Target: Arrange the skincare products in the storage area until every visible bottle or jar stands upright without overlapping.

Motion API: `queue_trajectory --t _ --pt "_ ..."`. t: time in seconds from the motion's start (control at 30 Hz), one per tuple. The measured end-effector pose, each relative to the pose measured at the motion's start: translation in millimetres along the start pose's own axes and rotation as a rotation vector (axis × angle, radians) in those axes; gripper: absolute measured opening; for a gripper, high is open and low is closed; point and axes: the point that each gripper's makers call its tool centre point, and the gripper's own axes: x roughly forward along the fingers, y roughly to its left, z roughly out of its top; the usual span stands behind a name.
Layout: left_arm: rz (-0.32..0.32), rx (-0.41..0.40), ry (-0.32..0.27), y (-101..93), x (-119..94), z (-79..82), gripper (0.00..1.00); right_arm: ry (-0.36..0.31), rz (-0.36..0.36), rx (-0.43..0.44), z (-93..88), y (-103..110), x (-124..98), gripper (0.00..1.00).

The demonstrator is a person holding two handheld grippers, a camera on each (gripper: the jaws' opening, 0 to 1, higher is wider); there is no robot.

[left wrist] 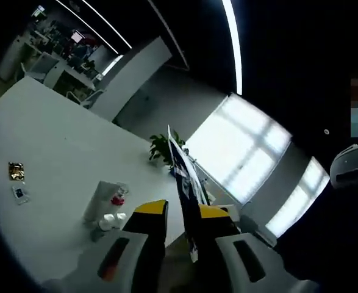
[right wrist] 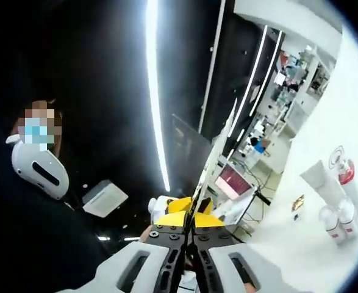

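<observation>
Two grippers are both pinching the same thin flat sheet. Your left gripper (left wrist: 182,223) has its yellow-tipped jaws closed on the lower part of the sheet (left wrist: 182,174), which looks like a flat packet or card seen edge-on, dark blue and white. Your right gripper (right wrist: 189,221) is closed on a thin sheet (right wrist: 212,159) too, and its black jaws almost meet around the edge. My guess is that this is one and the same sheet, held from two sides and lifted well above the table.

Look past the jaws and down. On the white table (left wrist: 50,152) sits a small group of skincare things. You can see a pale tube (left wrist: 99,198) lying down, a little red-topped bottle (left wrist: 118,198) touching it, and two small white bottles (left wrist: 113,220) just beside them. The right gripper view shows the same group: the tube (right wrist: 322,180), the red-topped bottle (right wrist: 347,174) and the two white bottles (right wrist: 337,221). A small gold packet (left wrist: 16,171) and another tiny packet (left wrist: 20,193) lie well apart from the group. A green plant (left wrist: 161,148) stands at the far edge.

To do this step well, keep both grips gentle and even so that the sheet does not bend or tear. Lower it slowly to a bare spot near the bottles, not on top of them. Let go with one gripper first. The tube seems to need standing up after that.
</observation>
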Motion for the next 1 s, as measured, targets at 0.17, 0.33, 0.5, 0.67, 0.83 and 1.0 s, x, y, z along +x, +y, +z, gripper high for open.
queue_trajectory --t 0.17,0.33,0.5,0.67,0.83,1.0 --pt "-0.013 -0.045 -0.005 -1.8 0 -8.0 0.16 0.031 -0.009 -0.013 -4.8 -2 0 0.00" --pt "-0.012 -0.078 0.016 -0.6 0 -20.6 0.16 0.059 -0.027 -0.021 -9.5 -8 1 0.00" --pt "-0.007 -0.110 0.012 1.9 -2 -26.2 0.11 0.092 -0.045 -0.037 -16.7 -14 1 0.00" --pt "0.012 -0.149 -0.014 9.1 -6 -27.5 0.09 0.105 -0.059 -0.028 -20.9 -18 0 0.00" --pt "0.025 -0.166 -0.042 14.3 -9 -26.8 0.05 0.131 -0.063 -0.056 -24.9 -20 2 0.00" --pt "0.027 -0.197 -0.068 19.4 -15 -23.3 0.01 0.161 -0.070 -0.086 -30.4 -25 6 0.03"
